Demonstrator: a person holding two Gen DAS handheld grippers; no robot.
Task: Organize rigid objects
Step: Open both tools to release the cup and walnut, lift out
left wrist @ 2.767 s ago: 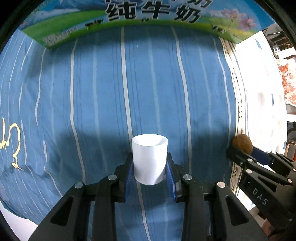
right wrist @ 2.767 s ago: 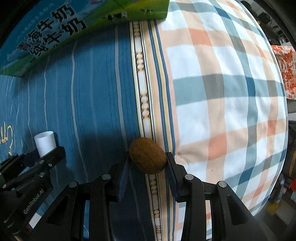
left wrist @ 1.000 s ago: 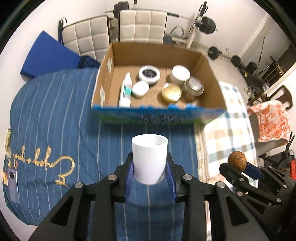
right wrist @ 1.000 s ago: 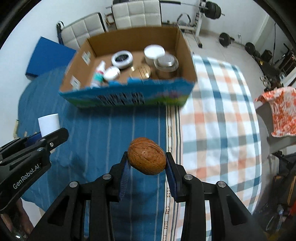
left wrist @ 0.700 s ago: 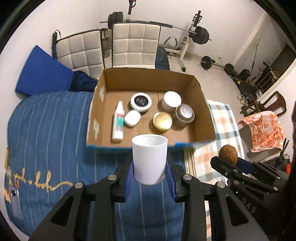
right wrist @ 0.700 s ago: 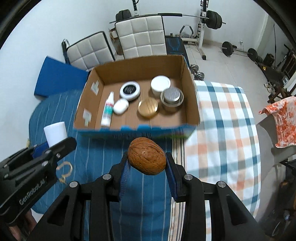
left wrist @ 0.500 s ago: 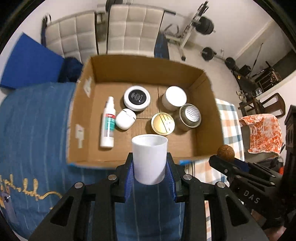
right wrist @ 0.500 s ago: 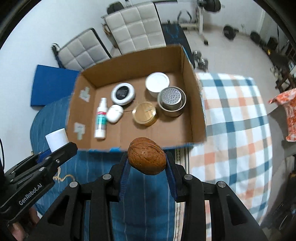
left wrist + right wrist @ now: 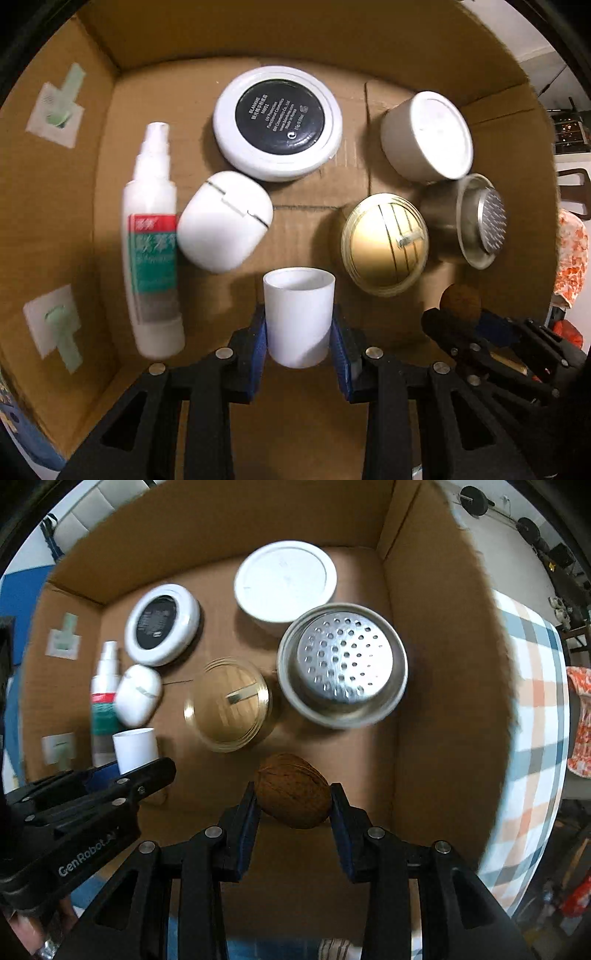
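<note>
My left gripper (image 9: 298,341) is shut on a white cup (image 9: 298,317), held upright inside the cardboard box (image 9: 55,206), over its near middle floor. My right gripper (image 9: 293,808) is shut on a brown walnut (image 9: 293,800), held inside the box near its right wall (image 9: 443,686). The walnut also shows in the left wrist view (image 9: 461,303), to the right of the cup. The cup shows in the right wrist view (image 9: 136,749) at the left.
In the box lie a white spray bottle (image 9: 153,251), a white earbud case (image 9: 223,227), a round white compact with a black label (image 9: 279,120), a white jar (image 9: 428,138), a gold lid (image 9: 386,251) and a perforated steel cup (image 9: 469,221). Plaid cloth (image 9: 532,738) lies right of the box.
Both grippers have moved forward and down from above the bed into the box, still holding the cup and the walnut. The box contents now fill both views.
</note>
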